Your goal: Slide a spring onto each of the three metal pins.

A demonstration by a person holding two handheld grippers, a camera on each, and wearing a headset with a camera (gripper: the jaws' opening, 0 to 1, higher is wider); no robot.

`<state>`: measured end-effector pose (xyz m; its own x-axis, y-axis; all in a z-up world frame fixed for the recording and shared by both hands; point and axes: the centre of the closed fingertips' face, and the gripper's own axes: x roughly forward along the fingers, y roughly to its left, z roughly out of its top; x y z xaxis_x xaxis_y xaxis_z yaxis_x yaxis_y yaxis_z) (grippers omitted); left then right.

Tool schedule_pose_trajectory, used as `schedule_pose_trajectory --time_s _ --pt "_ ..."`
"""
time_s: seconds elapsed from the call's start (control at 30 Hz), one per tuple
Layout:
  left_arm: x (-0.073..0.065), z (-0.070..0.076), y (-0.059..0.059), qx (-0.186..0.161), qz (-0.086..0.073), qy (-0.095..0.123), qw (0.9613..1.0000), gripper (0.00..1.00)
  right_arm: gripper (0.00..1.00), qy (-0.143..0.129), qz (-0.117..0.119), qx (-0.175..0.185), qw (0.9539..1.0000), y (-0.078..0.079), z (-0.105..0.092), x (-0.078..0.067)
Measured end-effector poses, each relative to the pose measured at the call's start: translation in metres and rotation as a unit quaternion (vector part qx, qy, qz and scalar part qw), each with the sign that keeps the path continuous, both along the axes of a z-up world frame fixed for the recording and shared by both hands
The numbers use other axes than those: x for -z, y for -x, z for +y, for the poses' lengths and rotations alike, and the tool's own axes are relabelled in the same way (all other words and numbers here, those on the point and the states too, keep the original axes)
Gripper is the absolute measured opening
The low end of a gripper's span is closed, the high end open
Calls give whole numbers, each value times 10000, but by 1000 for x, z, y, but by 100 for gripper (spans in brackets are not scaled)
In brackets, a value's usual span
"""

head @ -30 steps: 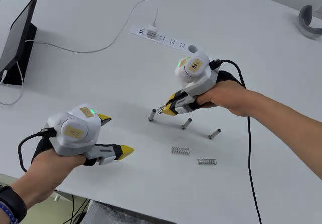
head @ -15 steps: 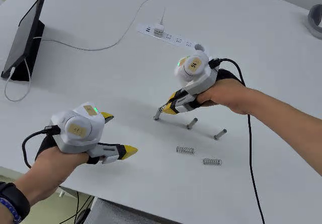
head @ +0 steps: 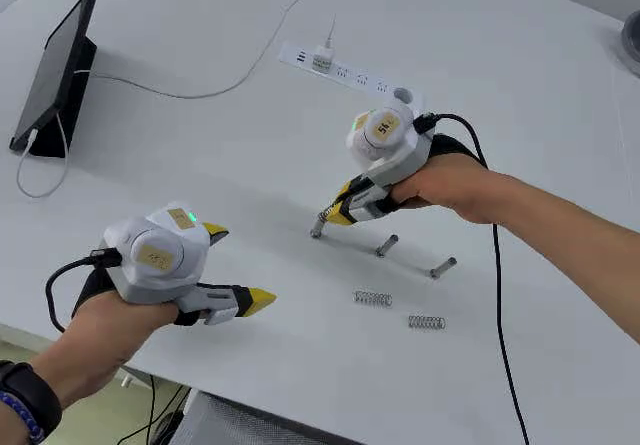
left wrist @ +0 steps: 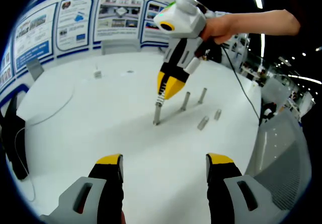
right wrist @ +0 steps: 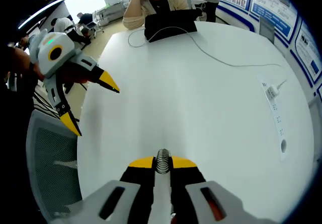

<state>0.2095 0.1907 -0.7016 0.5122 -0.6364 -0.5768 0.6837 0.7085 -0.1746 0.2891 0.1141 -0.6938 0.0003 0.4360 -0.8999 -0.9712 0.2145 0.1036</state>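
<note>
Three short metal pins [head: 386,246] stand in a row on the white table [head: 200,165]. Right gripper [head: 330,215] is angled in from the right, a hand [head: 450,187] wrapped round its white plastic body, nose tilted down over the leftmost pin [head: 317,228]. Its yellow tips are pinched on a small coiled wire spring [right wrist: 162,161], whose lower end sits right at that pin's top. Left gripper [head: 240,265] hangs low near the table's front edge, jaws spread wide with nothing between them. Two more springs [head: 372,298] lie flat just in front of the pins. Tabletop's smooth and matte. A power strip [head: 345,68] and a propped-up screen [head: 55,70] sit further back.
</note>
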Motion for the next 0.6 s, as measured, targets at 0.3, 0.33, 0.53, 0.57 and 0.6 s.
schedule_pose_trajectory --time_s 0.3,0.33,0.53,0.57,0.6 --pt "-1 -2 2 18 12 13 10000 68 12 9 -16 -41 10000 -1 4 1" --pt "-2 -2 2 18 13 16 10000 68 12 14 -18 -44 10000 -1 4 2" --pt "-3 -1 2 4 3 17 10000 68 12 47 -32 -88 9999 -1 6 5" --pt "-3 -1 2 -1 7 20 10000 68 12 51 -35 -98 9999 -1 6 5" --pt "-3 -1 2 -2 9 18 10000 68 12 56 -36 -99 9999 -1 6 6"
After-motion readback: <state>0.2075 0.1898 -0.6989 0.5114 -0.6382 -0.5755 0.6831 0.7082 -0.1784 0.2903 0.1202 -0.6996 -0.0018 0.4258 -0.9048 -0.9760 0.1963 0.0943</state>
